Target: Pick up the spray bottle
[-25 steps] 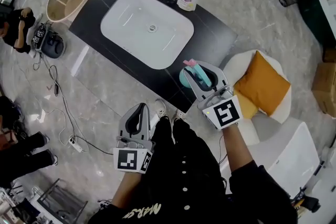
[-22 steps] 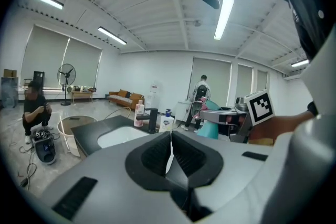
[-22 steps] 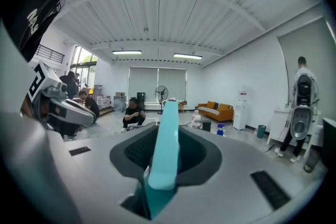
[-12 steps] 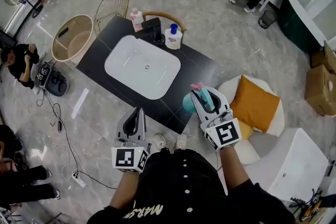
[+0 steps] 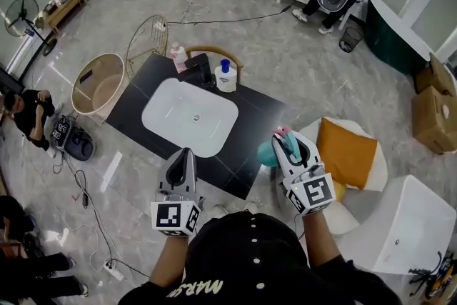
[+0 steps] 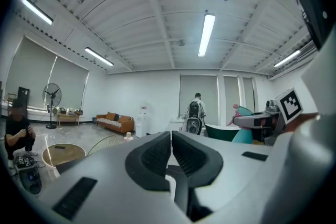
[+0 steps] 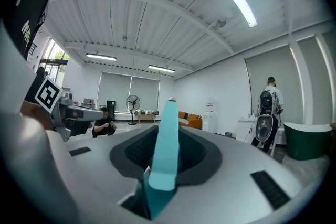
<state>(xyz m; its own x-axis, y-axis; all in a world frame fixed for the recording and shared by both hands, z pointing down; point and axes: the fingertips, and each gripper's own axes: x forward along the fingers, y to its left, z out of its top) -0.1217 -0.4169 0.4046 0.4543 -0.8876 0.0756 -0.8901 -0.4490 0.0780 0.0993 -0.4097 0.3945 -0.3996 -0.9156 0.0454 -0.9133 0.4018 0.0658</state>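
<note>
Both raised: right gripper (image 5: 290, 145) clamps bottle (image 5: 266, 152), now lifted clear of counter (image 5: 265, 111); left gripper (image 5: 184, 156) clenched, empty. Pickup seems done.

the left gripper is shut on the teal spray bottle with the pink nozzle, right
No: it is the right gripper that is shut on the teal spray bottle with the pink nozzle, as the right gripper view shows. The left gripper is shut with nothing between its jaws.
</note>
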